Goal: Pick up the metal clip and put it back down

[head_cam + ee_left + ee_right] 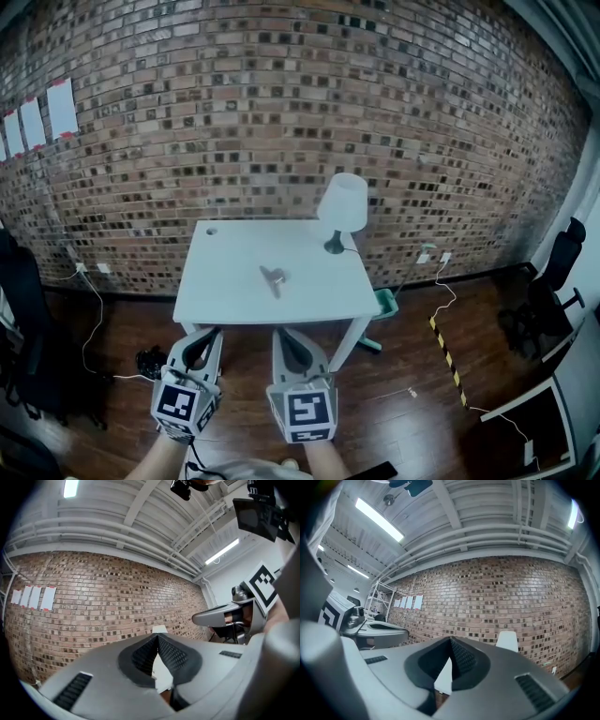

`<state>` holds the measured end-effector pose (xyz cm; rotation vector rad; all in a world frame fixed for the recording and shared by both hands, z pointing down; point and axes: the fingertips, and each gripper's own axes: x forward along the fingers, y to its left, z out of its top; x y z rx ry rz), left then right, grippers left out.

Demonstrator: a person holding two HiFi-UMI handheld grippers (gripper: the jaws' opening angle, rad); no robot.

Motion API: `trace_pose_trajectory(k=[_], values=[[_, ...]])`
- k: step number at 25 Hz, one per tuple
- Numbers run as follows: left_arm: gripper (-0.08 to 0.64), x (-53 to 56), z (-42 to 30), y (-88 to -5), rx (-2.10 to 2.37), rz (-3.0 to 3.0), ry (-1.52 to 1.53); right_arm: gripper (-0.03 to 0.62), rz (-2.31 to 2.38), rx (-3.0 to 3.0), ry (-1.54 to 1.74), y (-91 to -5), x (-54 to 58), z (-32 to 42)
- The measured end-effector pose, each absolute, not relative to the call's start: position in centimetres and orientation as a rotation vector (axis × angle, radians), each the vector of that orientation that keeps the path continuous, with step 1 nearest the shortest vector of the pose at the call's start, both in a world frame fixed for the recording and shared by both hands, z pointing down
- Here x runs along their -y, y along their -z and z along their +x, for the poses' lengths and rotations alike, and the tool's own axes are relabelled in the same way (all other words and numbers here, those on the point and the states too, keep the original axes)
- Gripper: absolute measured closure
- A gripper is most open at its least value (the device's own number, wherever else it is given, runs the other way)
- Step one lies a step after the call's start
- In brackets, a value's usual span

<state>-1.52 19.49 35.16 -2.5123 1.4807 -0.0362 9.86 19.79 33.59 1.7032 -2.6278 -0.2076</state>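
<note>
Clip (273,277) lies on the white table (225,281), well apart from left gripper (208,332) and right gripper (286,332), both closed on nothing, fitting either an approach or a finished set-down.

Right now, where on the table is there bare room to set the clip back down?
On the white table the left half is bare, from the metal clip at its middle to the left edge, save a small hole at the far left corner. The near strip before the clip is free too. Only the far right corner is crowded, by the lamp.
</note>
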Motion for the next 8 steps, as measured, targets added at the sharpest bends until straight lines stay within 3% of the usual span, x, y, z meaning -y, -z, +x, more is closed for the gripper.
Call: trace_pose_trajectory(k=[8], values=[[0.565,-19.64,-1.13,-34.73,-1.476,-2.504,0.039,0.614,1.680,2.639,0.217,-33.44,-19.71,9.74]])
